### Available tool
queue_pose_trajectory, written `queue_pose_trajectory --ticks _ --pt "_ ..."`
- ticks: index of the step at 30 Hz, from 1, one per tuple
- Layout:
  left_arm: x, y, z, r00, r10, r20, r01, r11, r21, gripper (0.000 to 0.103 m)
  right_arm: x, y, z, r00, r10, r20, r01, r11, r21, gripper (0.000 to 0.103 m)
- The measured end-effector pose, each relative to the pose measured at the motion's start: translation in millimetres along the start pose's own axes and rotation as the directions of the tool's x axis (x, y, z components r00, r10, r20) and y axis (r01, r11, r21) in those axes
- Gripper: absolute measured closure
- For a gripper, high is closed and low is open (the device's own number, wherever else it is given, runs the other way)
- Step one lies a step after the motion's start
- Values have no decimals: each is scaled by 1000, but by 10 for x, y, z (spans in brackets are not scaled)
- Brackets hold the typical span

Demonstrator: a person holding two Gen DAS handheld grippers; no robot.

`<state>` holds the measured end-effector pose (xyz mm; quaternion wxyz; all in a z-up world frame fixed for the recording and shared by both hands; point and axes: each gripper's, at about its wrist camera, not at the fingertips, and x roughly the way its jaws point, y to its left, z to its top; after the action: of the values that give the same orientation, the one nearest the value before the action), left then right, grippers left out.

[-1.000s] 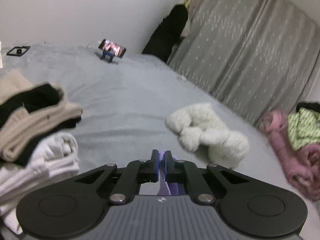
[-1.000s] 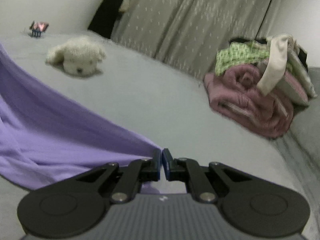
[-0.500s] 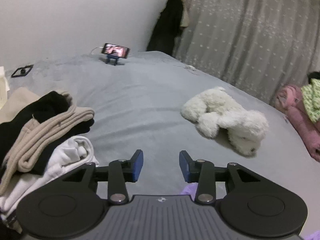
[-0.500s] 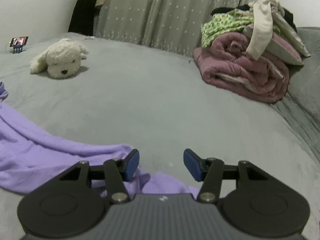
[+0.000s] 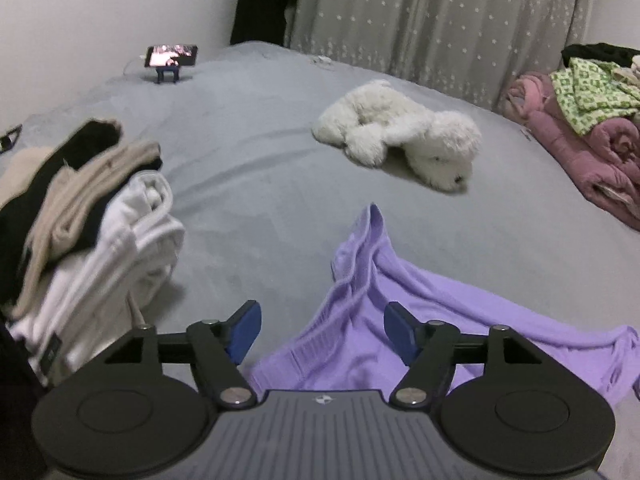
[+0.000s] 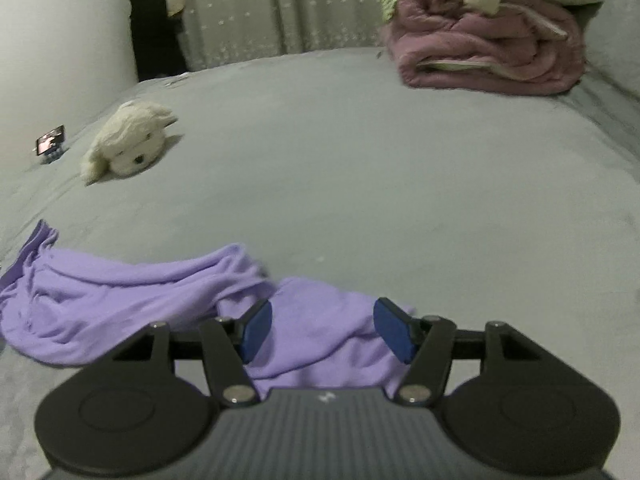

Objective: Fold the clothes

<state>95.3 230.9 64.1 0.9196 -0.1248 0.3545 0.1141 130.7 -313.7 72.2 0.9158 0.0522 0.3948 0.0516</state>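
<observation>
Purple garment lies rumpled and unfolded on the grey bed, spread below both grippers. Ribbed band end points toward 12 o'clock in the left view.

Left gripper: fingers wide apart, holding nothing, cloth beneath the gap. Right gripper: likewise spread wide and empty, over a bunched part of the same garment.

Handling, as judged: thin knit, light, limp, no stiffness; will sag and drag on the bedding. Best pinched at an edge or the ribbed band, one corner per gripper, not the bunched middle.

Bed soft, slightly creased. Stack of folded clothes at 9 o'clock, plush dog at 1, rolled pink blanket by the curtain.
</observation>
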Motion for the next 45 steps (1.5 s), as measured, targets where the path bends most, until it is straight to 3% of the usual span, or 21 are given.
queue_pose_trajectory --ticks 3,4,6,7,8,9,11,13,16,19,23,25,27,31,33,35,38,41,43,45 --pt "96 1 -62 997 76 -15 -75 996 48 36 130 17 -15 1000 13 4 -13 996 91 52" --pt "117 13 -87 997 80 -23 -78 996 51 36 163 23 -20 1000 22 12 -23 991 129 60" --pt "166 44 -108 997 62 -55 -59 997 56 54 230 88 -47 1000 30 7 -30 990 138 68" --pt "200 57 -115 995 61 -76 -56 996 63 82 270 148 -68 1000 11 -6 -10 994 109 68" --pt "225 78 -119 994 62 -90 -57 997 57 93 304 201 -92 1000 -10 -19 11 997 81 72" --pt "249 99 -123 993 63 -103 -58 997 49 93 331 242 -122 999 -33 -32 35 998 54 77" --pt "235 145 -103 993 28 -115 -29 1000 -3 98 333 235 -143 998 -49 -39 51 997 57 98" --pt "184 227 -62 992 -32 -119 20 995 -98 100 234 181 -115 998 -66 4 65 995 80 98" --pt "54 428 -3 988 -125 -88 96 954 -284 100 -33 128 -21 989 -99 106 87 990 112 98" --pt "-31 596 4 989 -131 -63 97 919 -383 100 -388 16 29 972 -118 203 85 983 165 98" --pt "-33 791 -65 988 -131 -79 77 873 -481 100 -1004 -126 -58 929 -112 353 20 967 253 98" --pt "-27 854 -77 987 -135 -83 75 858 -508 100 -1311 -163 -167 907 -114 405 0 963 271 98" --pt "-27 872 -93 987 -130 -93 66 862 -502 100 -1557 -207 -319 897 -110 427 -18 959 284 98" --pt "-27 904 -126 987 -118 -112 49 873 -486 100 -1728 -318 -824 935 -120 335 8 948 317 98" --pt "-27 921 -142 986 -111 -122 40 878 -477 100 -1640 -376 -1041 963 -143 230 66 947 314 98" --pt "-27 937 -158 986 -105 -131 31 883 -469 100 -1536 -427 -1232 977 -174 121 130 944 304 98" --pt "-27 961 -182 985 -95 -146 18 890 -456 100 -1534 -466 -1346 980 -194 51 168 932 320 98" --pt "-27 985 -206 983 -85 -160 6 897 -442 100 -1580 -482 -1460 955 -296 -3 282 907 313 98" --pt "-34 986 -214 983 -80 -164 1 901 -434 100 -1616 -544 -1513 953 -301 -13 288 898 334 97" --pt "-14 952 -205 983 -72 -172 -6 910 -416 100 -1648 -566 -1499 968 -248 24 224 909 352 91"
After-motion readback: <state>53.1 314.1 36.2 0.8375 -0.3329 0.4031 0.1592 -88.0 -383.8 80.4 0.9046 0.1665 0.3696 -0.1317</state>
